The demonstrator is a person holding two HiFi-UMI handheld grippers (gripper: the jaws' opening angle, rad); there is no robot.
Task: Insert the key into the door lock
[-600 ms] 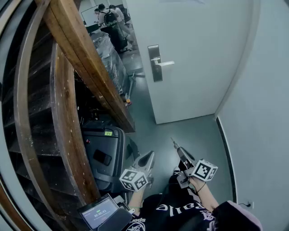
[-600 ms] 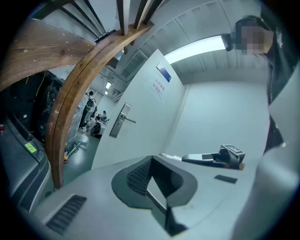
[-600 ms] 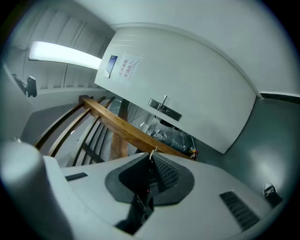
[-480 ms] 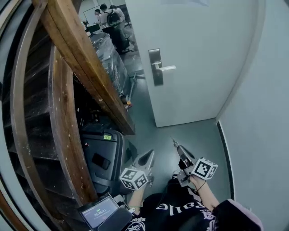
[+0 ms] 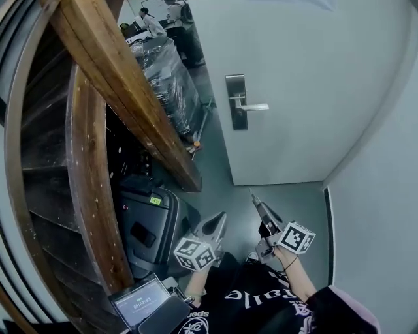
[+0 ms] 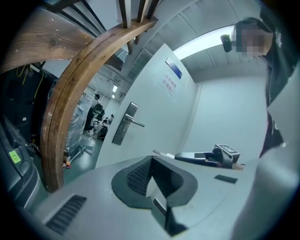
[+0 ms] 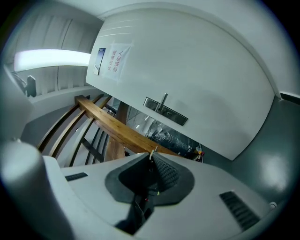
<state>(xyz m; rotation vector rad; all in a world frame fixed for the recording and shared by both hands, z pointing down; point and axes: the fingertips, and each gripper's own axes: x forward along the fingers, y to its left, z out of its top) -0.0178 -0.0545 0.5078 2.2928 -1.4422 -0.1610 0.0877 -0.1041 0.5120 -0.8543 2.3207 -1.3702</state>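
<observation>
A white door (image 5: pixel 294 59) stands ahead with a steel lock plate (image 5: pixel 236 102) and a lever handle (image 5: pixel 256 106). My right gripper (image 5: pixel 260 207) is held low above the floor, well short of the door, shut on a small key (image 5: pixel 253 196) whose tip points at the door. From the right gripper view the key (image 7: pixel 153 153) pokes out between the closed jaws, below the lock plate (image 7: pixel 165 111). My left gripper (image 5: pixel 215 225) hangs beside it to the left, shut with nothing in it. The left gripper view shows the lock plate (image 6: pixel 123 124) and the right gripper (image 6: pixel 201 156).
A heavy wooden stair beam (image 5: pixel 124 91) runs along the left. Under it stand a black suitcase (image 5: pixel 153 225) and a plastic-wrapped stack (image 5: pixel 166 72). People (image 5: pixel 176 16) stand in the room beyond. A grey wall (image 5: pixel 385 169) closes the right side. A small screen (image 5: pixel 137 301) glows at the bottom left.
The head view has swung, so the door and lock plate now sit further right and a little higher. Both grippers hold about the same pose, the key still gripped.
</observation>
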